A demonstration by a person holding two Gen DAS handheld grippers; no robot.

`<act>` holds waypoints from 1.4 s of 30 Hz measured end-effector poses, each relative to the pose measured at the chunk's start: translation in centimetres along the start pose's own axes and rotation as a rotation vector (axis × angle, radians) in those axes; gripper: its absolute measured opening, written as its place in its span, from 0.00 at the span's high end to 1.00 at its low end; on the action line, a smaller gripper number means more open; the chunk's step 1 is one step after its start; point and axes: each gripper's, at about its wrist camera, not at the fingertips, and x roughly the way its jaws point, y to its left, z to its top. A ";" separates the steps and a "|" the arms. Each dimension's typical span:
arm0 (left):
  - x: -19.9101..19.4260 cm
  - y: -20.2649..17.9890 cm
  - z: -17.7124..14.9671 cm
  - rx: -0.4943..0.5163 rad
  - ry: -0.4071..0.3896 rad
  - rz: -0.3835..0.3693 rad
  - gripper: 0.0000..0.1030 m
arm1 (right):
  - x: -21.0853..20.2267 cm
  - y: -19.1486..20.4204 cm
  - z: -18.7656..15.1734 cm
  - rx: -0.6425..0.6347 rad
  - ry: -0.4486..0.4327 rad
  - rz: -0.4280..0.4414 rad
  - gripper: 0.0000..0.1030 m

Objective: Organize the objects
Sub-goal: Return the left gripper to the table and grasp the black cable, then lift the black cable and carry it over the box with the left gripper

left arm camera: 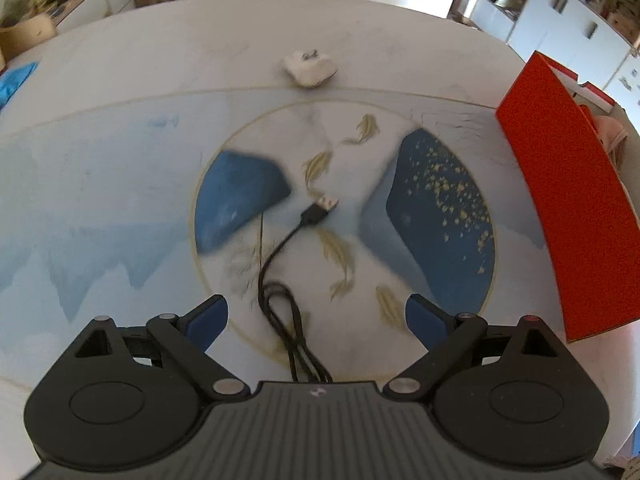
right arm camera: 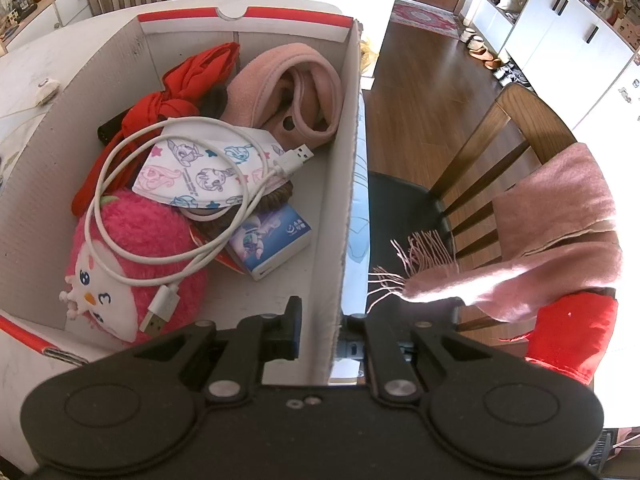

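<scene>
Black USB cable [left arm camera: 280,280] lies betw. spread left gripper [left arm camera: 316,316] jaws, untouched. Right gripper [right arm camera: 320,332] pinches box wall [right arm camera: 344,200]. Next, prob.: lower, close on cable, carry to box.

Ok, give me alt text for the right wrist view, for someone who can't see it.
The right tool is clamped on the side wall of an open box. Inside lie a white cable, a printed mask, a pink plush, red cloth and a pink garment. Beside the table, a chair carries a pink scarf.
</scene>
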 end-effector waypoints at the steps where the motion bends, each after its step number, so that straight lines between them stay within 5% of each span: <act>1: 0.0 0.0 -0.2 -0.004 0.001 0.000 0.07 | 0.0 0.0 0.0 0.000 0.000 -0.001 0.88; 10: 0.5 -0.3 -1.7 -0.023 0.004 0.041 0.13 | 0.0 0.0 0.0 -0.002 0.001 -0.002 0.88; 12: 0.8 -0.4 -1.9 -0.018 0.017 0.047 0.33 | 0.0 0.0 0.0 -0.002 0.001 -0.002 0.88; 16: 0.6 -0.6 -2.0 -0.001 0.012 0.072 0.48 | 0.0 -0.1 0.0 -0.002 0.001 -0.002 0.88; 18: 0.5 -0.8 -1.9 0.004 0.012 0.082 0.71 | 0.0 -0.1 0.0 -0.002 0.001 -0.001 0.88; 23: 0.4 -1.3 -2.0 0.026 0.017 0.099 0.90 | 0.0 -0.1 0.0 -0.002 0.001 -0.001 0.88; 34: -1.3 -2.7 -0.9 0.033 -0.034 0.047 0.93 | 0.0 0.0 0.0 -0.003 0.002 -0.003 0.89; 42: -4.8 -5.3 1.9 0.041 -0.125 -0.082 0.93 | 0.0 0.0 0.0 -0.003 0.002 -0.003 0.89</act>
